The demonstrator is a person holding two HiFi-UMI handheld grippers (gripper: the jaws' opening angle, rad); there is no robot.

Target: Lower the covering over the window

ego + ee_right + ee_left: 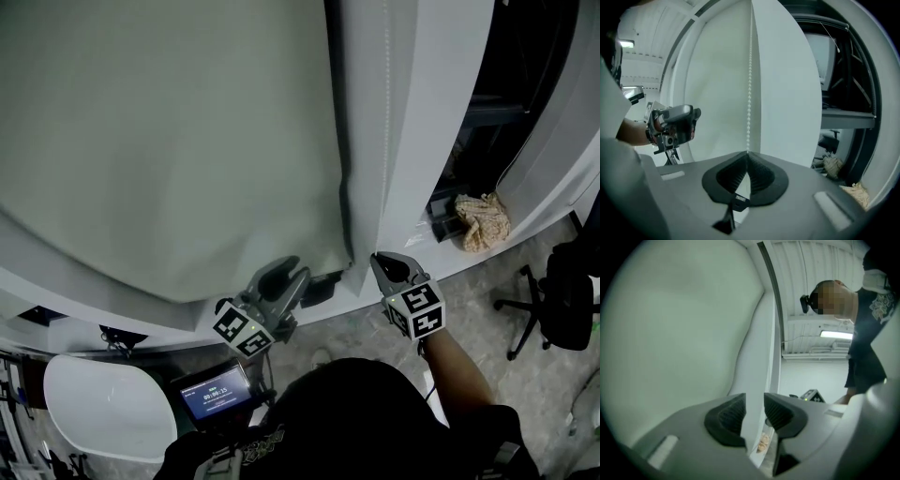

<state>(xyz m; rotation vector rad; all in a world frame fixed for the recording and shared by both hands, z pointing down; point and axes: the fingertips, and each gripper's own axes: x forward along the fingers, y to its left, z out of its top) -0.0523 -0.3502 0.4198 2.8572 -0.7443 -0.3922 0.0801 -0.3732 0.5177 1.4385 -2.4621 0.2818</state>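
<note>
A pale grey-green roller blind [169,141] hangs over the window and fills the upper left of the head view, its bottom edge close to the white sill [122,309]. A white bead chain [386,112] runs down the white frame to the right of the blind. My right gripper [377,258] is shut on the bead chain [749,93], which rises straight from its closed pads [759,171]. My left gripper [298,272] sits lower left of it, near the blind's bottom corner. Its jaws [754,401] stand apart with nothing seen between them.
A crumpled beige cloth [483,222] lies on the sill at the right, below a dark opening [506,84]. A black office chair [562,291] stands at the far right. A white rounded seat [103,403] and a small lit screen [214,392] are at lower left.
</note>
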